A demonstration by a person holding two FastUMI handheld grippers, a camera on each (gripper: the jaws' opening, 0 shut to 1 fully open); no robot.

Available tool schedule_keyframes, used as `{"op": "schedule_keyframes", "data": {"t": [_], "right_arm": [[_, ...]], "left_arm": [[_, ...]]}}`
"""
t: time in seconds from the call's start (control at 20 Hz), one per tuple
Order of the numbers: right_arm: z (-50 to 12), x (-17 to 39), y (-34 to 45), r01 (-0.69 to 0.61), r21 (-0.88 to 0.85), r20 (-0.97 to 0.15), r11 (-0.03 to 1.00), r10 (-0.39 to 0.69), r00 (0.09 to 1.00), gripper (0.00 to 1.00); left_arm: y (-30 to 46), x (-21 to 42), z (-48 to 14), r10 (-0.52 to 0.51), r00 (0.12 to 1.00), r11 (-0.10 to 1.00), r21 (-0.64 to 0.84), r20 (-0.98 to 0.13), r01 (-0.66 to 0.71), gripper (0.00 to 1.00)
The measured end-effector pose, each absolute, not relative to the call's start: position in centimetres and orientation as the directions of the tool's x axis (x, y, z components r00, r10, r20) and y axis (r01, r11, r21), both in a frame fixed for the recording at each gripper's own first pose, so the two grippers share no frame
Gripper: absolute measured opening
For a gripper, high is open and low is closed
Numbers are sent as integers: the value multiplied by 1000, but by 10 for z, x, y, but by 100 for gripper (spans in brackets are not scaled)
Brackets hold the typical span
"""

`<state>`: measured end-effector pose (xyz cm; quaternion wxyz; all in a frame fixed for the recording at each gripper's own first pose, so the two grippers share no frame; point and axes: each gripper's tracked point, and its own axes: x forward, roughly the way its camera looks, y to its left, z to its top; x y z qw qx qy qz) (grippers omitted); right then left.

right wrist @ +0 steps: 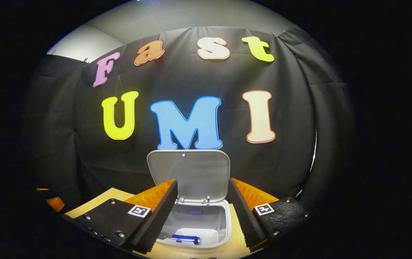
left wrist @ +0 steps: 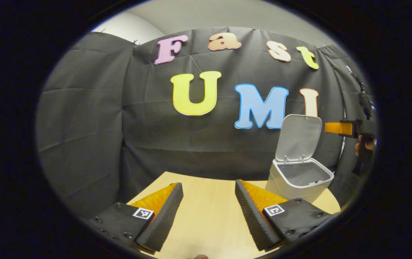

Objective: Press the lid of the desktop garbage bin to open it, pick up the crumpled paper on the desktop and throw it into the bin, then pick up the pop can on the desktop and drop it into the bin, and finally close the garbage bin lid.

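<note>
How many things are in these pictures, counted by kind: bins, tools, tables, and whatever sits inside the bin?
Bins: 1, the white bin with its lid up.
Tools: 2, the left tool and the right tool, both open.
Tables: 1, the wooden table.
Items visible inside the bin: 2, a blue can and something pale, likely the paper.
Total: 6.
</note>
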<state>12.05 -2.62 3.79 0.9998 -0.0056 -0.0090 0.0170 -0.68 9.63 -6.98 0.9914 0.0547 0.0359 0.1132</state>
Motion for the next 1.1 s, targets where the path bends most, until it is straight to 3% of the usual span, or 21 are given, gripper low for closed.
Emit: {"op": "schedule_keyframes", "data": {"t": [0.05,0.25,0.4,0.45,0.75,1.1], "right_arm": [[43,127,-24,-36,-14,29,999,36,999,89],[71,147,-15,-42,-19,82,999,43,996,89],[83,161,-10,-44,-17,109,999,46,993,89],[87,165,-10,-41,-15,120,999,43,992,89],[98,193,-11,10,-22,175,1000,-6,985,89],[83,213,-11,29,-14,136,999,-27,990,89]], "left_arm": [[99,-6,-71,233,970,967,117,-61,-225,91],[108,-1,-75,255,964,963,110,-73,-247,91],[114,2,-80,273,959,959,98,-81,-265,100],[117,2,-82,280,956,957,96,-84,-272,96],[134,3,-86,329,940,943,83,-92,-322,96],[154,2,-91,374,921,927,71,-106,-368,96]]}}
